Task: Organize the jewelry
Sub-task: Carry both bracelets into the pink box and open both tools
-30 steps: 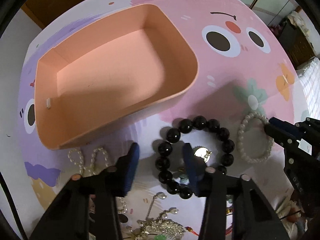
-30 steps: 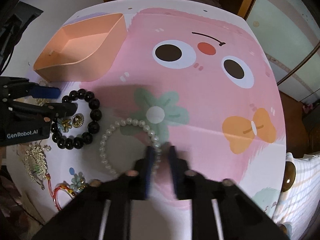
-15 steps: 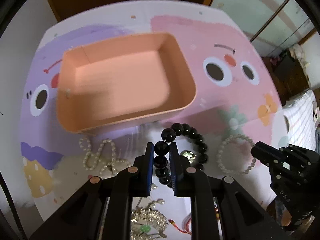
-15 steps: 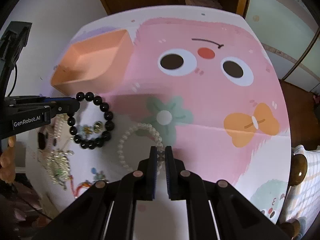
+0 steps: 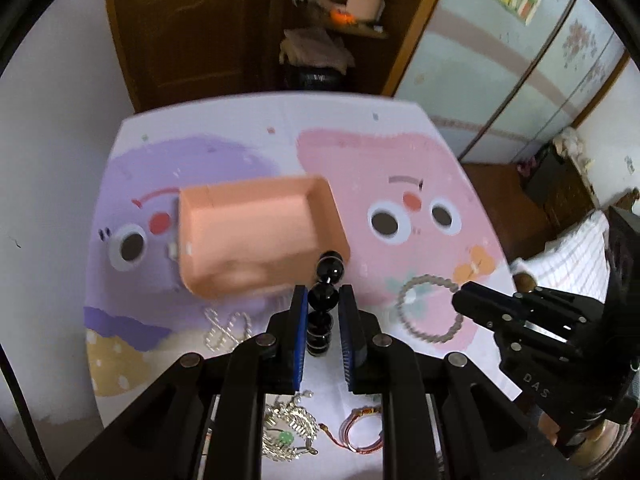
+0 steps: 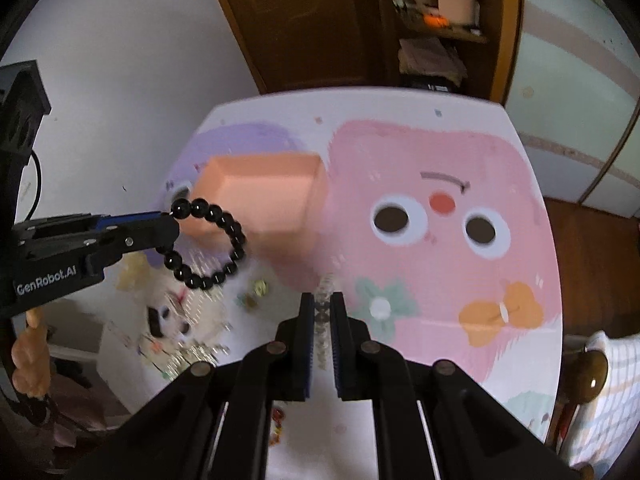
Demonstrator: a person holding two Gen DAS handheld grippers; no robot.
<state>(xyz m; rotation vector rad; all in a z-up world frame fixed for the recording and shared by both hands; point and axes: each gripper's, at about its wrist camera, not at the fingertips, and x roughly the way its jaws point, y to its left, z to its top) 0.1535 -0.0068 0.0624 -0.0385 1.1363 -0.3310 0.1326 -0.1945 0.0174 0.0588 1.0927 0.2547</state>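
Black bead bracelet (image 6: pixel 208 248) and pearl bracelet (image 5: pixel 430 308), earlier flat on the mat, now hang clamped in the left and right jaws.

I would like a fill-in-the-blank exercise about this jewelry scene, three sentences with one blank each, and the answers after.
1. The left gripper is shut on the bracelet of ____ beads.
2. The right gripper is shut on the ____ bracelet.
3. The peach tray on the cartoon mat holds ____ jewelry.

Missing words: black; pearl; no
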